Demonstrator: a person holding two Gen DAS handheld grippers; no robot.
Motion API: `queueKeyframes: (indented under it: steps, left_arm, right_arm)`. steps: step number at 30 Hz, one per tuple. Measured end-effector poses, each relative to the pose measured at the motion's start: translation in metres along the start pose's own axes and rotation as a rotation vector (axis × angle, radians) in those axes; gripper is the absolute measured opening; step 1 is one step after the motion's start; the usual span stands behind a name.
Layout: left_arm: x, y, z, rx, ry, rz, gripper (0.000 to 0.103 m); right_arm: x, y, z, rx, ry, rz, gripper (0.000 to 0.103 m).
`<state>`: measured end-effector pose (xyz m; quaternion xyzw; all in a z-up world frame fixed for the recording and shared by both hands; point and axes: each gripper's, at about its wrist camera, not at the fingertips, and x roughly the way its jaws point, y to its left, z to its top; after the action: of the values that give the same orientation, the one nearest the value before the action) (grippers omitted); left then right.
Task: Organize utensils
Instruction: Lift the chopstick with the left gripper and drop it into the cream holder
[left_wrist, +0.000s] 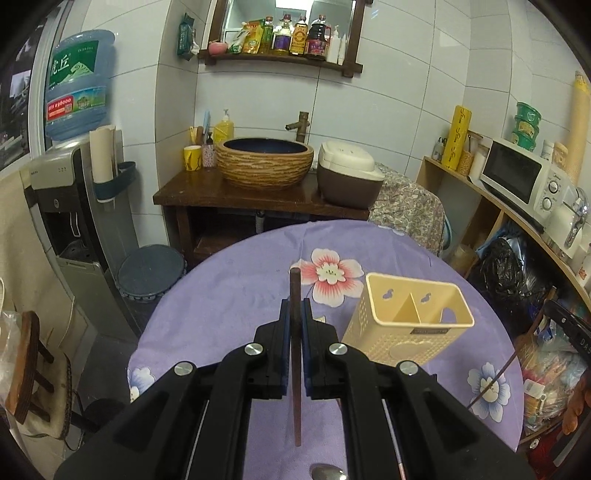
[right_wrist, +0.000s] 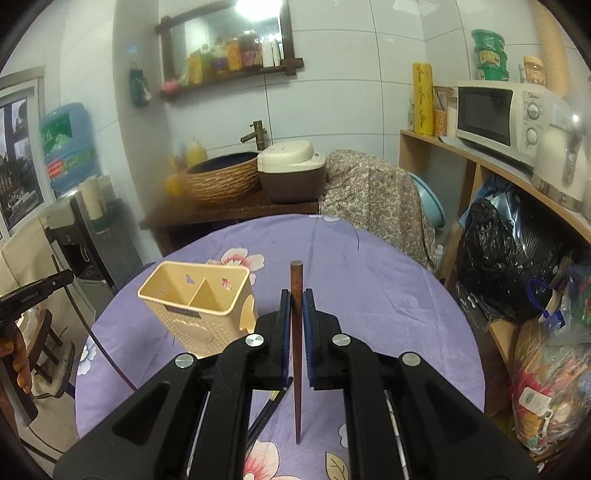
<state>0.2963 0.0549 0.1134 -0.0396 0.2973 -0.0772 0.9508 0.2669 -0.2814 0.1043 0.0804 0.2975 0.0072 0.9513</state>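
Spoon (left_wrist: 327, 472) (bowl only) behind gripper, frame-cropped

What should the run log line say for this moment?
left gripper: shut on chopstick | right gripper: shut on second chopstick | utensil holder: upright, empty

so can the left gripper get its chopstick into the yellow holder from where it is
Probably yes. The left gripper is shut on a chopstick, and the yellow holder stands just to its right on the tablecloth, both compartments open-topped with nothing visible between them.
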Motion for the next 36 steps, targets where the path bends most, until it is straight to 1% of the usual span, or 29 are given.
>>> queueKeyframes:
  steps: [3,8,11,13,15,17,20,21,23,25,29,34,36]
  left_arm:
    - [-0.009,0.001,0.018,-0.003,-0.028,-0.003,0.006]
    - [-0.036,-0.014,0.072,0.008,-0.11,-0.014,0.006]
    - [-0.062,-0.028,0.11,0.007,-0.177,-0.048,0.006]
    - [-0.072,-0.038,0.13,-0.004,-0.193,-0.094,0.006]
    - [-0.078,-0.052,0.148,-0.011,-0.21,-0.127,0.006]
    - [-0.077,-0.063,0.155,0.0,-0.225,-0.127,0.006]
    - [-0.062,-0.084,0.151,0.022,-0.215,-0.121,0.006]
    - [-0.051,-0.091,0.144,0.031,-0.205,-0.114,0.006]
    - [-0.036,-0.094,0.135,0.029,-0.18,-0.115,0.006]
    - [-0.015,-0.099,0.12,0.036,-0.14,-0.106,0.006]
    - [0.019,-0.101,0.088,0.054,-0.079,-0.099,0.006]
    - [0.045,-0.098,0.057,0.053,-0.01,-0.107,0.006]
    - [0.05,-0.098,0.052,0.056,0.0,-0.109,0.006]
  right_arm:
    - [-0.005,0.002,0.02,-0.004,-0.02,0.006,0.007]
    - [-0.024,0.011,0.076,-0.005,-0.096,0.025,0.007]
    - [-0.041,0.023,0.116,-0.016,-0.158,0.052,0.007]
    - [-0.05,0.032,0.139,-0.006,-0.184,0.092,0.007]
    - [-0.056,0.044,0.156,-0.015,-0.212,0.12,0.007]
    - [-0.056,0.056,0.161,-0.027,-0.227,0.13,0.007]
    - [-0.037,0.07,0.151,-0.046,-0.205,0.132,0.007]
    - [-0.026,0.072,0.144,-0.045,-0.185,0.132,0.007]
    - [-0.004,0.074,0.126,-0.036,-0.136,0.127,0.007]
    - [0.016,0.073,0.108,-0.026,-0.088,0.119,0.007]
    - [0.043,0.069,0.08,-0.017,-0.03,0.109,0.007]
    - [0.061,0.062,0.064,0.019,0.016,0.121,0.007]
    - [0.065,0.059,0.062,0.035,0.024,0.121,0.007]
